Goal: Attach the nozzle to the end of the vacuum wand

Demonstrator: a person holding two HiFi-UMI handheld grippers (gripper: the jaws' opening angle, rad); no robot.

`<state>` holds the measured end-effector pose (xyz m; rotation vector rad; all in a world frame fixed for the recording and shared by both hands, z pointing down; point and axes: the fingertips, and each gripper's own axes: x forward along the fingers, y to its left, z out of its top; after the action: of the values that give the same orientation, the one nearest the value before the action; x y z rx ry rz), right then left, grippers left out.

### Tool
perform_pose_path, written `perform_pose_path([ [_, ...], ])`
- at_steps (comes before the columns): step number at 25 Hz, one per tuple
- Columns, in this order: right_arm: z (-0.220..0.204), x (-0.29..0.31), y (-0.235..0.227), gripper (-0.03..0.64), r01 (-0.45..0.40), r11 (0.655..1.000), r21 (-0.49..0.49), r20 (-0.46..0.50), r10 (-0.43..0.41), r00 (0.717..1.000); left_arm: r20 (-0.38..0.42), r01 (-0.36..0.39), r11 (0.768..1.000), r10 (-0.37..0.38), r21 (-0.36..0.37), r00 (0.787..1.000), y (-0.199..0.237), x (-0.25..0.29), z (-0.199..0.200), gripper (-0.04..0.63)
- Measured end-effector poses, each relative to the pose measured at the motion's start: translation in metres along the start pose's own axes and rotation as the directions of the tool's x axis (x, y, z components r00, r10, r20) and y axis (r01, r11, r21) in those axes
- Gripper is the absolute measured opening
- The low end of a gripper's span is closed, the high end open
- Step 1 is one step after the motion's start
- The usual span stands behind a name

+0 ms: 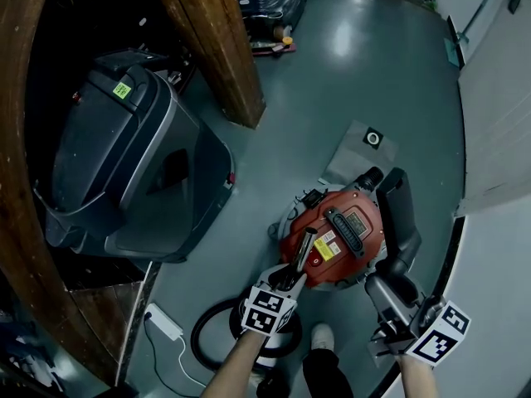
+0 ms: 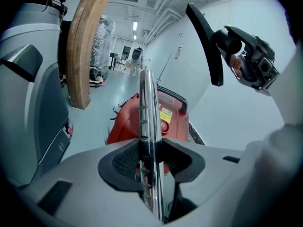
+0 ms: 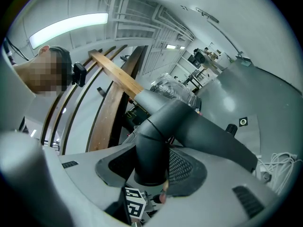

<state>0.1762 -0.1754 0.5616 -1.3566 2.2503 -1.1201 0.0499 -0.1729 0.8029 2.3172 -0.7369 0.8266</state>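
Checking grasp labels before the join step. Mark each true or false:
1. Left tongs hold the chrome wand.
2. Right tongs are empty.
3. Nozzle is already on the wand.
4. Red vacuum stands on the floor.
1. True. The left tongs are shut on the chrome wand.
2. False. The right tongs are shut on the neck of the black nozzle.
3. False. The nozzle and the wand are apart, one in each hand, and not yet joined.
4. True. The red vacuum stands on the grey floor, just beyond both tongs.
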Motion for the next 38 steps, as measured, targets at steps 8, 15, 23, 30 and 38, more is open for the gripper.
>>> perform_pose_path([
  [8, -0.004, 0.026, -0.005, 0.186, -0.050, 0.994, 0.102, 0.023, 0.048, 0.999, 0.075, 0.034, 0.999, -0.037, 0.034, 0.996, -0.031, -0.037, 0.014, 0.152],
  [15, -0.025, 0.057, -0.008, 0.186, -0.064, 0.989, 0.136, 0.034, 0.060, 0.998, 0.126, 0.048, 0.997, -0.055, 0.054, 0.991, -0.052, -0.063, 0.018, 0.150],
  [23, -0.046, 0.080, -0.014, 0.186, -0.036, 0.989, 0.141, 0.026, 0.032, 0.999, 0.162, 0.066, 0.995, -0.078, 0.078, 0.984, -0.066, -0.081, 0.019, 0.150],
  [30, -0.052, 0.086, -0.003, 0.186, -0.067, 0.989, 0.133, 0.018, 0.065, 0.998, 0.169, 0.092, 0.991, -0.107, 0.095, 0.980, -0.075, -0.086, 0.017, 0.150],
  [38, -0.055, 0.087, 0.001, 0.184, -0.024, 1.000, -0.016, -0.065, 0.023, 0.998, 0.161, 0.094, 0.991, -0.110, 0.099, 0.981, -0.077, -0.084, 0.014, 0.150],
])
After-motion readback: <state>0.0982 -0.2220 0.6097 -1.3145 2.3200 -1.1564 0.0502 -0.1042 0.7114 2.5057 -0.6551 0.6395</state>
